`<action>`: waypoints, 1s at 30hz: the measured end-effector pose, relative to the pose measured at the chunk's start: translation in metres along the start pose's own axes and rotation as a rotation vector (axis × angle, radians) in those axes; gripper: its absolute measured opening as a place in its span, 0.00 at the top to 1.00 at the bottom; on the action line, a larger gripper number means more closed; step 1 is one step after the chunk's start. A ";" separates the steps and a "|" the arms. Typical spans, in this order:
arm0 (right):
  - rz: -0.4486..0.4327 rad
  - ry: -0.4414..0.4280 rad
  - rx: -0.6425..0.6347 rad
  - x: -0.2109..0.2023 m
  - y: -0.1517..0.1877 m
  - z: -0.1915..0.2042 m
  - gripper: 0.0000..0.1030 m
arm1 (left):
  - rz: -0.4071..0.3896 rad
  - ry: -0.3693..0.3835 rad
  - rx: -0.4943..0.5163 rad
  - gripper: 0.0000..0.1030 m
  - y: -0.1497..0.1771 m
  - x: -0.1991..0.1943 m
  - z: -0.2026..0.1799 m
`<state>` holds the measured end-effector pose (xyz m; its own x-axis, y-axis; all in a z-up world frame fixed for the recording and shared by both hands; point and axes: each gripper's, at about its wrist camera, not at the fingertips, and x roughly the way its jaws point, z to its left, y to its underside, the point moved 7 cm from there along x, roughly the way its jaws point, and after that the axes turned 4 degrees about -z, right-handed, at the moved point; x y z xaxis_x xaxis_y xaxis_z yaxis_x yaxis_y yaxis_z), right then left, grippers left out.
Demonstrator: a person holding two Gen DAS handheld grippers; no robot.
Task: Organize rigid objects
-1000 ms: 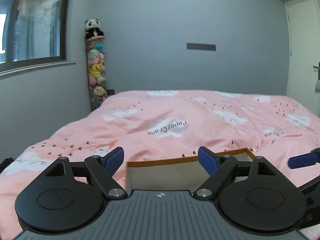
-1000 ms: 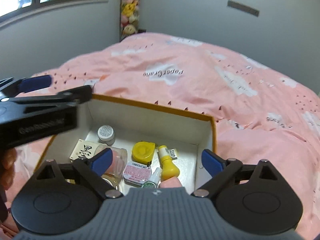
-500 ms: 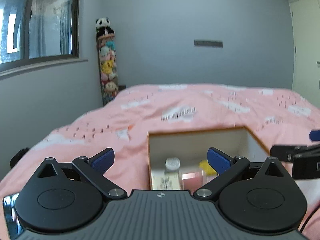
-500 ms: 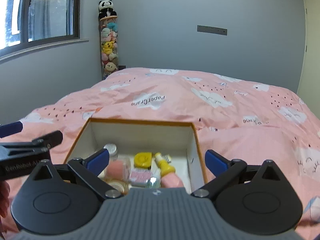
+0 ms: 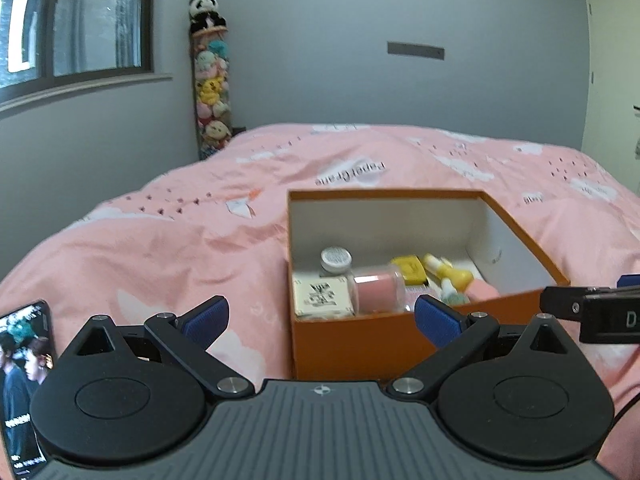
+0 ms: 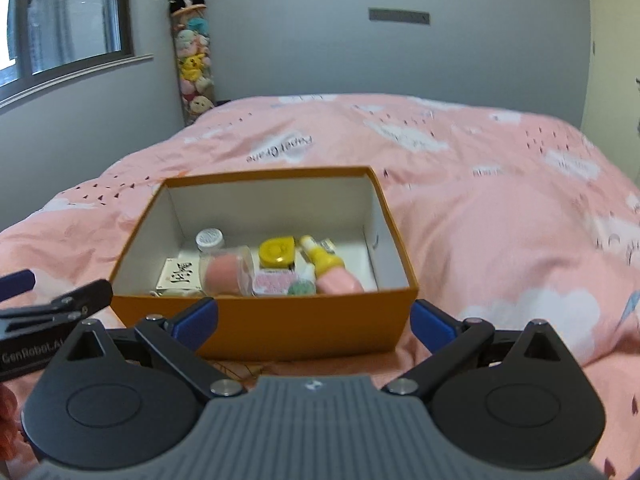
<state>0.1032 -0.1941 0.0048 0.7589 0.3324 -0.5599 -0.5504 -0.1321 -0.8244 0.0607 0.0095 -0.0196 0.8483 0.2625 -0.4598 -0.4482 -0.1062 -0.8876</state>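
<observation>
An orange cardboard box (image 6: pixel 280 326) with a white inside sits on the pink bed; it also shows in the left wrist view (image 5: pixel 352 340). Inside lie several small items: a white-capped jar (image 6: pixel 209 239), a white card pack (image 6: pixel 179 277), a clear tube with a pink puff (image 6: pixel 228 270), a yellow tape measure (image 6: pixel 277 253), a yellow bottle (image 6: pixel 322 258) and a pink piece (image 6: pixel 340 285). My right gripper (image 6: pixel 314 324) is open and empty, just in front of the box. My left gripper (image 5: pixel 320 318) is open and empty, near the box's front left corner.
The pink bedspread (image 6: pixel 480 208) covers the whole bed. A phone (image 5: pixel 24 380) with a lit screen lies at the left edge. A tall tube of plush toys (image 6: pixel 192 56) stands in the far corner by the window. A door (image 5: pixel 612 64) is at the right.
Both grippers have pulled back and away from the box. The whole box now shows in front of them. Both stay open and empty.
</observation>
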 end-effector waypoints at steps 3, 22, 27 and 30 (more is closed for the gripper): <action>0.028 -0.009 0.015 0.005 0.007 -0.004 0.03 | 0.030 0.022 -0.011 0.00 0.007 0.003 -0.005; 0.114 -0.035 0.011 0.032 0.025 -0.006 0.03 | 0.123 0.031 0.006 0.00 0.023 0.018 -0.014; 0.120 -0.037 0.017 0.033 0.026 -0.007 0.03 | 0.126 0.031 0.010 0.00 0.023 0.018 -0.015; 0.120 -0.037 0.018 0.033 0.026 -0.008 0.03 | 0.128 0.030 0.009 0.00 0.024 0.018 -0.015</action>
<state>0.1172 -0.1937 -0.0357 0.6740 0.3497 -0.6507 -0.6430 -0.1561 -0.7498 0.0698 -0.0026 -0.0496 0.7923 0.2185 -0.5697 -0.5555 -0.1278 -0.8216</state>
